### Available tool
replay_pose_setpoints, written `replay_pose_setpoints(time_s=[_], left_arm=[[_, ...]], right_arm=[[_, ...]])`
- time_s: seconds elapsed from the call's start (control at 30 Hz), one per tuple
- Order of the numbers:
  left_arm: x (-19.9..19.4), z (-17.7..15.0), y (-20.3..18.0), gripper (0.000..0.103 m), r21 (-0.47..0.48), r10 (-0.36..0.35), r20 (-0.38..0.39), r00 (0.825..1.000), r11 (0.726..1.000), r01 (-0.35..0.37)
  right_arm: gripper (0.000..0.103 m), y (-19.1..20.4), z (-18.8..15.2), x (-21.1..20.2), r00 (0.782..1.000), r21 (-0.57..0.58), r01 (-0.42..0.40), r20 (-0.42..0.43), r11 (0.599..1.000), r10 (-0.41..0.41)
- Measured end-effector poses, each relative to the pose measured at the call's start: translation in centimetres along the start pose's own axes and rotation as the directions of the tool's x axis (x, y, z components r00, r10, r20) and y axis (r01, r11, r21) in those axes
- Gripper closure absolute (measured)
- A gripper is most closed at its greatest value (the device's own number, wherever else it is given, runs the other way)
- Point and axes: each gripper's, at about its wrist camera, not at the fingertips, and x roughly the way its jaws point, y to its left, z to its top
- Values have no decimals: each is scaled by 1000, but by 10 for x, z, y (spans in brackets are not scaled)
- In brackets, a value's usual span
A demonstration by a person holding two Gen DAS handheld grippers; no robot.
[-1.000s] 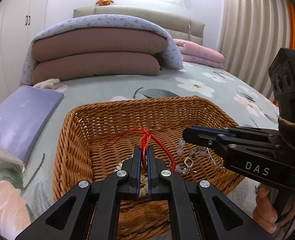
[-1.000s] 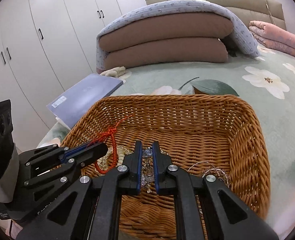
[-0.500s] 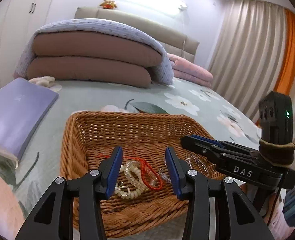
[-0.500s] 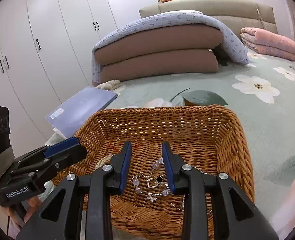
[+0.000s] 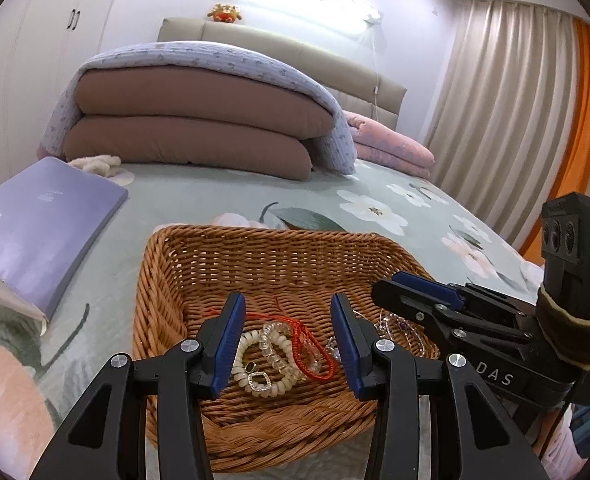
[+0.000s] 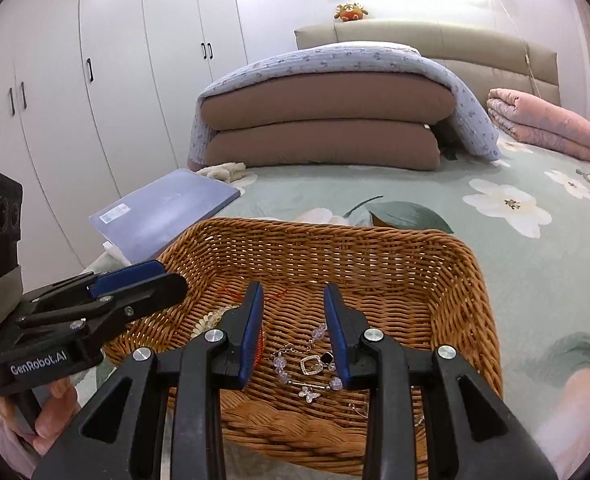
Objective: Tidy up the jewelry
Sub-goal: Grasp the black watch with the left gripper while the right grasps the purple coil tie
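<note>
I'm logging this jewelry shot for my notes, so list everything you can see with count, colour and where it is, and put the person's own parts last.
wicker basket: one, brown, on the bed.
pale bead bracelets: a small pile, cream and clear, basket floor.
red cord: one, red, beside those beads.
crystal charm bracelet: one, clear and silver, basket floor.
bedspread: one, green floral.
folded quilt: one, brown and lilac, near the headboard.
pink blanket: one, beside the quilt.
purple box: one, left of the basket.
plush toy: one, orange, on the headboard.
wardrobe: white doors.
curtains: beige and orange.
left tool: open, over the basket.
right tool: open, over the basket.
</note>
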Motion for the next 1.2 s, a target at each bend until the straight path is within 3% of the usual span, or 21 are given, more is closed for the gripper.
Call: replay_pose_setpoints(time_s=[0.33, 0.47, 0.63, 0.8, 1.0, 1.2], left_arm=[[-57, -19, 0, 57, -47, -37, 84, 996, 998, 41], [-91, -51, -16, 57, -50, -88, 68, 994, 995, 91], [-125, -107, -33, 57, -77, -97, -22, 995, 993, 95], [-135, -140, -42, 57, -134, -125, -83, 989, 985, 113], [-120, -155, -48, 57, -150, -126, -154, 980, 983, 103], [-112, -160, -45, 58, -162, -145, -178, 973, 980, 116]], right_arm=[[69, -3, -29, -86, 997, 49, 52, 48, 997, -55], [69, -3, -72, -132, 997, 51, 76, -19, 996, -75], [69, -6, -139, -170, 992, 86, 90, -101, 992, -82], [69, -15, -177, -177, 988, 168, 57, -151, 984, -32], [69, -20, -183, -174, 990, 181, 29, -143, 983, -3], [69, -15, -189, -167, 985, 171, 7, -173, 985, 23]])
